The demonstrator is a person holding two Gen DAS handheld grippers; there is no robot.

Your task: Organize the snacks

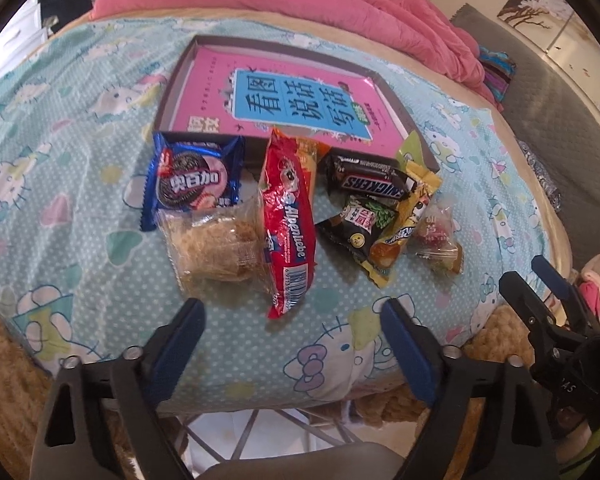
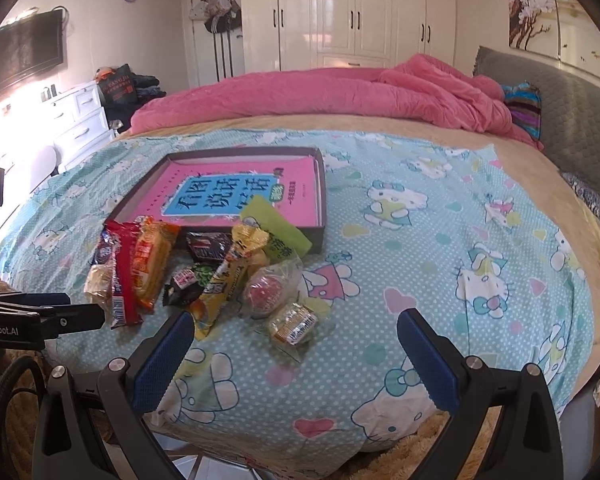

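Both claws, left claw (image 1: 290,314) and right claw (image 2: 296,330), hang released near the bed's (image 2: 440,240) front edge, snacks (image 1: 288,216) all unsorted outside the box (image 1: 176,84).

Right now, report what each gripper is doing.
Left gripper: open, holding nothing, above the snacks.
Right gripper: open, holding nothing.

hidden: orange packet (image 1: 309,160) mostly under red Alpenliebe pack (image 1: 286,216) | book (image 2: 236,192) lower edge behind snacks | small print perhaps unreadable
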